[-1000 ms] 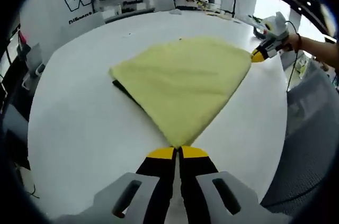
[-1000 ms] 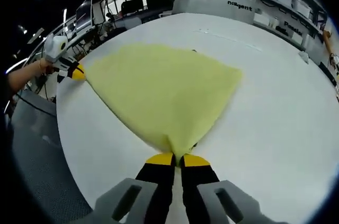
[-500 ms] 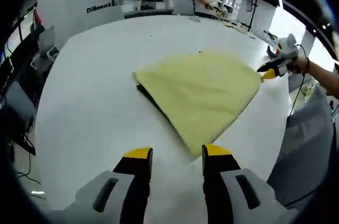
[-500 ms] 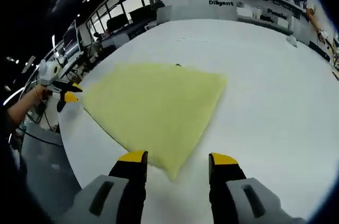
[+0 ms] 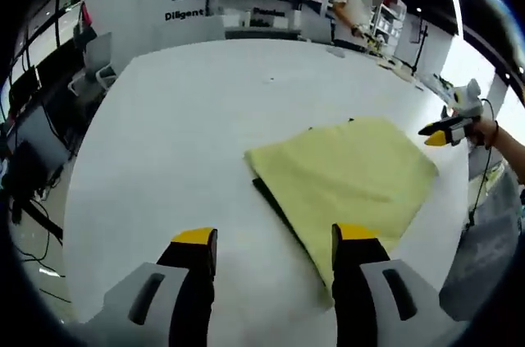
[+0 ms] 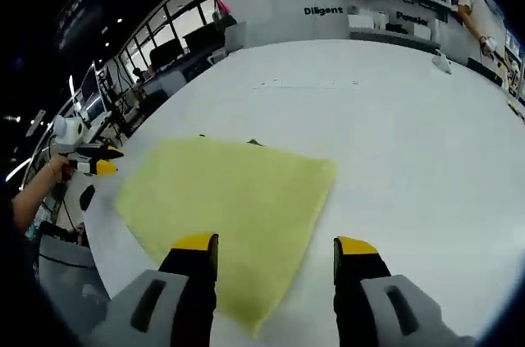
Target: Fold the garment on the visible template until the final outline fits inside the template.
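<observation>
- My left gripper [image 5: 275, 242] is hovering with jaws apart, the yellow cloth [image 5: 349, 180] lying at 1 o'clock on the white table [image 5: 180, 125].
- My right gripper [image 6: 276, 246] is also holding its jaws apart, over the cloth's near edge.

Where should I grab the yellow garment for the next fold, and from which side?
Probably the near corner of the yellow garment, approached low from the table edge nearest the right tongs. The cloth lies flat and tapers to a free point there, with both tongs open.
</observation>
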### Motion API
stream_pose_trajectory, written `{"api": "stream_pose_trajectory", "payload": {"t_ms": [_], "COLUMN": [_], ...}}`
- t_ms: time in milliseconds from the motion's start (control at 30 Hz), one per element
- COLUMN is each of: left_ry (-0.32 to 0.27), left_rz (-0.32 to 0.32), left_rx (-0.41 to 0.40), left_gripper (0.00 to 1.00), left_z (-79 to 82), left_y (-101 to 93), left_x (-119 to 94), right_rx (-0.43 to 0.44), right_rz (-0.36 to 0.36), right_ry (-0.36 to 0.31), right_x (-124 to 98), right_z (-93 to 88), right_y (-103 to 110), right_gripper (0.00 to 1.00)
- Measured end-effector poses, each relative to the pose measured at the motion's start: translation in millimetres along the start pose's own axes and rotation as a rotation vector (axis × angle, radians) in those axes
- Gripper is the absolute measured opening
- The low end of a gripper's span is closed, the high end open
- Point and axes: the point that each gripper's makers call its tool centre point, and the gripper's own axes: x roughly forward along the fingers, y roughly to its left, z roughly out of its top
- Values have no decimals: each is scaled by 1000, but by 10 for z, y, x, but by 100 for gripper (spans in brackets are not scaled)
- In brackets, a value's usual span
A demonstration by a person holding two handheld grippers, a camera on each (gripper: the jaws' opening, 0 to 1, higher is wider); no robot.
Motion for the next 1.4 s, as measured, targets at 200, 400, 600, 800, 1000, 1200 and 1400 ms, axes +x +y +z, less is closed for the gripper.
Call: {"api": "stream_pose_trajectory", "payload": {"t_ms": [200, 400, 600, 800, 1000, 1200, 1400], "left_ry": [-19, -22, -13, 18, 39, 78, 102], "left_rz": [-13, -22, -20, -48, -43, -8, -11], "left_rx": [-59, -107, -87, -120, -111, -122, -96], "left_gripper": [60, 57, 52, 51, 40, 28, 18], "left_z": [180, 329, 403, 396, 384, 324, 340], "left_y": [57, 131, 161, 133, 130, 174, 150], "left_x": [189, 416, 608, 780, 904, 974, 998], "right_rx": [46, 80, 75, 88, 89, 72, 33], "right_rz": [-13, -37, -50, -89, -111, -154, -189], "right_ry": [-2, 14, 11, 19, 23, 43, 53], "right_x": [212, 402, 535, 668, 665, 657, 677], "right_z": [163, 226, 294, 313, 315, 281, 306], "right_y": [-116, -267, -295, -401, -412, -486, -522], "right_gripper": [50, 48, 48, 41, 32, 14, 7]}}
